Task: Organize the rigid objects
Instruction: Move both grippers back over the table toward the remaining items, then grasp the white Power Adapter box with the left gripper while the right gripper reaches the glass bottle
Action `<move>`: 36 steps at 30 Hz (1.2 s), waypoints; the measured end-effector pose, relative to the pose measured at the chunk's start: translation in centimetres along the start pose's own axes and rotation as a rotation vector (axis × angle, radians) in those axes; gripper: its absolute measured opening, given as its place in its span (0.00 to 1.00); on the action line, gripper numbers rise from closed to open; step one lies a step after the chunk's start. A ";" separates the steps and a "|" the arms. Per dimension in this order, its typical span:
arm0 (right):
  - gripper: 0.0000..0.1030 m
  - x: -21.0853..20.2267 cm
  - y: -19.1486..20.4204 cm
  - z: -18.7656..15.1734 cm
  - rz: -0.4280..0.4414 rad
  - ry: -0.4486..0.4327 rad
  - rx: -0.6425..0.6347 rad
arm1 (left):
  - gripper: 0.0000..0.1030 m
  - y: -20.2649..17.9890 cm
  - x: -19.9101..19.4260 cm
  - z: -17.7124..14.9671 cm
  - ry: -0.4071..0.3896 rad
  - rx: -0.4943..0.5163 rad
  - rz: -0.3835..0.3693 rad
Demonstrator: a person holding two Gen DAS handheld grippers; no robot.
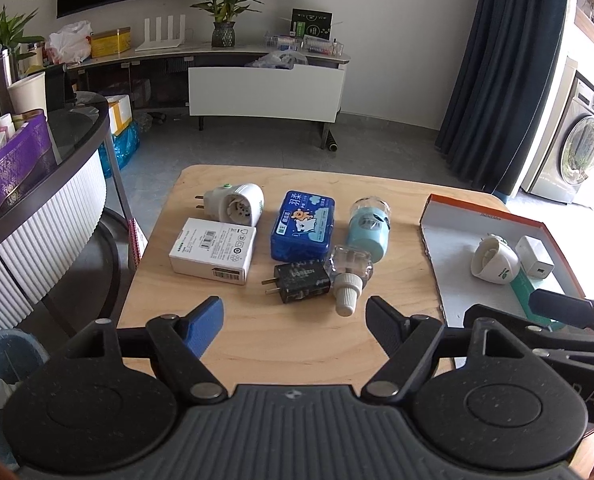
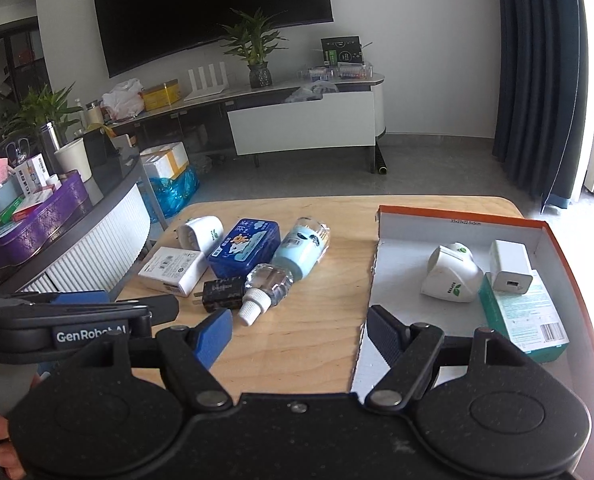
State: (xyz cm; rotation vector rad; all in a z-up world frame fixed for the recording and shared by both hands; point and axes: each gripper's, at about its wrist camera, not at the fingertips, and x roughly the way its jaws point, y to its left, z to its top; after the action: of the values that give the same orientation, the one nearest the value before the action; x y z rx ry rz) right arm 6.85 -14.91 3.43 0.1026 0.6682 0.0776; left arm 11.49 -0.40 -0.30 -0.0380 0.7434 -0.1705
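Wooden table [image 1: 297, 336], holding a shallow orange-rimmed box lid [image 1: 493, 216] at its right edge. Inside the lid: teal carton [image 2: 525, 320] by the near right wall, white plug-in vaporizer [image 2: 451, 276] and white charger [image 2: 511, 266] beside it. Toward the table's left side, clustered: blue tin [image 1: 303, 226], white box [image 1: 213, 250], light blue bottle [image 1: 369, 226], second white vaporizer [image 1: 235, 204], black charger [image 1: 299, 282], clear refill bottle [image 1: 349, 276]. Left gripper [image 1: 295, 322] and right gripper [image 2: 299, 330] both spread wide, holding nothing, over the near edge.
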 end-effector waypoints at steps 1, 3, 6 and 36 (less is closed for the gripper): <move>0.86 0.2 0.2 0.0 0.003 0.005 -0.001 | 0.77 0.2 0.0 -0.1 0.002 -0.002 0.002; 0.86 0.5 0.6 -0.1 0.007 0.012 -0.002 | 0.77 0.7 0.1 -0.1 0.006 -0.007 0.003; 0.86 1.0 1.1 -0.2 0.016 0.022 -0.002 | 0.77 1.3 0.2 -0.2 0.006 -0.014 0.004; 0.86 5.1 0.4 -0.3 0.036 0.084 0.041 | 0.91 6.1 12.3 2.8 0.065 0.068 0.122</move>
State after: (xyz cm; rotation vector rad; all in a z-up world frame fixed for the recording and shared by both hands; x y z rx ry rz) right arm 10.65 -13.94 0.06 0.1514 0.7518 0.1033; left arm 23.17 3.50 -7.09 0.0778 0.8020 -0.0812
